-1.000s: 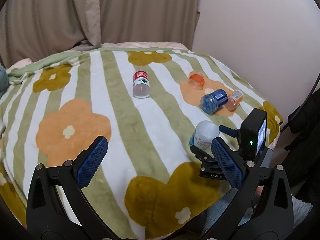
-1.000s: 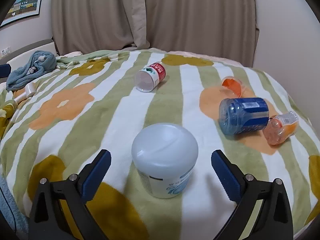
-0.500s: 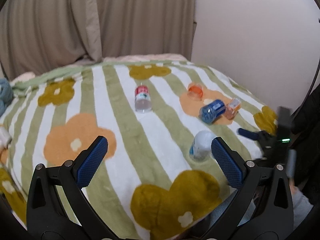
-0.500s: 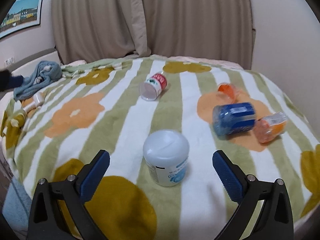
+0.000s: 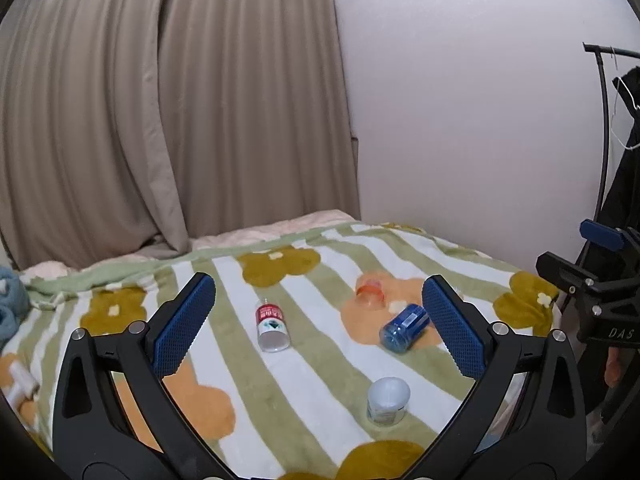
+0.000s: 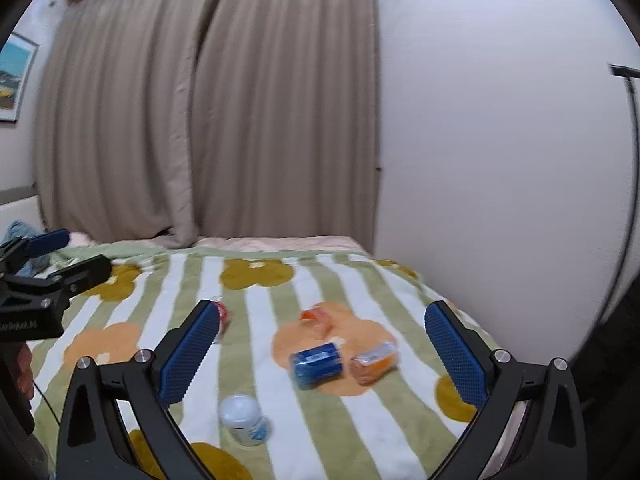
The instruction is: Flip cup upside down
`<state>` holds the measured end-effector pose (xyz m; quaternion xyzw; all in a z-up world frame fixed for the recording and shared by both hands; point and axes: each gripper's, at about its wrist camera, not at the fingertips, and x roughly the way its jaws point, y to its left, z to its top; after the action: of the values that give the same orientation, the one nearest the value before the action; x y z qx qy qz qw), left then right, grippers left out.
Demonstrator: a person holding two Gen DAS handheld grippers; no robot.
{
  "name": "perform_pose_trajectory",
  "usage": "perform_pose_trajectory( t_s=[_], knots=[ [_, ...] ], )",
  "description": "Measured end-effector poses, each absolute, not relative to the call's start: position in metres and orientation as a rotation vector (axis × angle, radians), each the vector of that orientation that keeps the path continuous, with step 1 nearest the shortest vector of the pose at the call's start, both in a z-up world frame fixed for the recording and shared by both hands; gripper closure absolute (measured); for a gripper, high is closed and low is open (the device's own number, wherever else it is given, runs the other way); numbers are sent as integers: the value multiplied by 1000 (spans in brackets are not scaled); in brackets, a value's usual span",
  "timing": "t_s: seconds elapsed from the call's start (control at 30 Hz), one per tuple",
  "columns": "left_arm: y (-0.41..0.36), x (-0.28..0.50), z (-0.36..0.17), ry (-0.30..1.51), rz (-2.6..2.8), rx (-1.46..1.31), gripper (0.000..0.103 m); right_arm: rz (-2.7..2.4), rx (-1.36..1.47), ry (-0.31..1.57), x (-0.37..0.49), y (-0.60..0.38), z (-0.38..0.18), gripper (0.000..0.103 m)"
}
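Observation:
A white cup with a blue label (image 5: 388, 401) stands upside down, base up, on the flowered striped blanket (image 5: 312, 384); it also shows in the right wrist view (image 6: 243, 420). My left gripper (image 5: 318, 326) is open and empty, held well back and above the bed. My right gripper (image 6: 324, 354) is open and empty too, also pulled back from the cup. The right gripper's side shows at the right edge of the left wrist view (image 5: 600, 280).
A red-labelled cup (image 5: 272, 324), a blue cup (image 5: 404, 326), and a clear orange cup (image 5: 370, 296) lie on their sides further back. Another orange cup (image 6: 374, 362) lies beside the blue one. Curtains and a wall stand behind; a blue towel (image 6: 20, 236) lies far left.
Both grippers have drawn back and up from the bed, so the cups look smaller and lower. The white cup stays upside down where it stood.

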<state>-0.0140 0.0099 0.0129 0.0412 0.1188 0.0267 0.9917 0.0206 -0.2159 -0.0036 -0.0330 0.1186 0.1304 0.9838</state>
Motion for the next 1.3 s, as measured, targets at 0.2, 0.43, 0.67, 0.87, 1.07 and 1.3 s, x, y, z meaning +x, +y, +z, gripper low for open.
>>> perform_pose_trajectory(
  t_s=[0.2, 0.43, 0.67, 0.87, 1.07, 1.3],
  knots=[
    [5, -16, -4, 242, 23, 6, 0, 196, -18, 240, 21, -231, -12, 0],
    [7, -20, -4, 223, 29, -5, 0, 166, -27, 244, 17, -239, -11, 0],
    [2, -24, -2, 209, 19, 12, 0, 158, -24, 246, 17, -242, -11, 0],
    [-1, -25, 0, 200, 2, 16, 0, 149, -31, 248, 17, -241, -12, 0],
    [-4, -24, 1, 202, -11, 20, 0, 146, -27, 252, 18, -241, -12, 0],
    [-7, -24, 3, 201, -21, 28, 0, 144, -24, 257, 19, -243, -13, 0]
  ],
)
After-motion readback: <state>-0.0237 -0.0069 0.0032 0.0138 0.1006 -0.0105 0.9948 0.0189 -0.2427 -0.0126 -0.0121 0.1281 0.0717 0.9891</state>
